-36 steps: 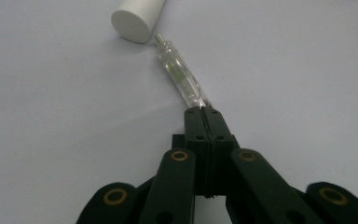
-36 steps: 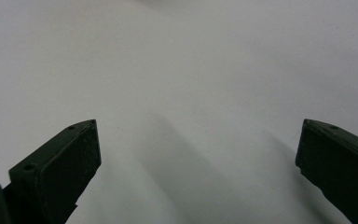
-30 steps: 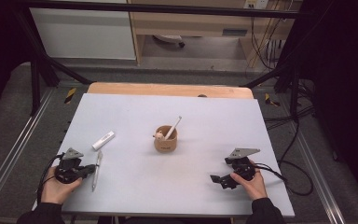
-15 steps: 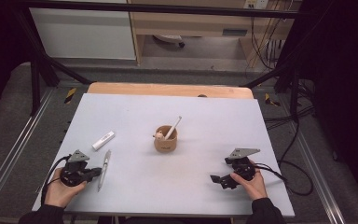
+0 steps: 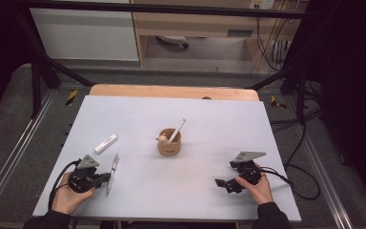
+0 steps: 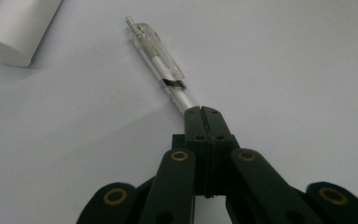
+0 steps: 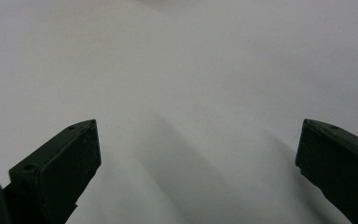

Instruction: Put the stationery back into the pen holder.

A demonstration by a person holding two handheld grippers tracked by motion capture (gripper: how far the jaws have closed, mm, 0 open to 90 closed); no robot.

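high view: left gripper (image 5: 106, 177) has the clear plastic pen (image 5: 112, 173) low on the pale worktop (image 5: 228, 129); small brown pen cup (image 5: 170, 144) already holds one pen.
left gripper view: fingers pinching the pen's end, so it's grabbed, cup trip left.
right gripper view: fingers (image 7: 70, 158) spread, idle.

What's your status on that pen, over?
Left gripper shut on the clear pen, low over the table. Right gripper open, idle. Cup ahead, white cap beside the path, not blocking.
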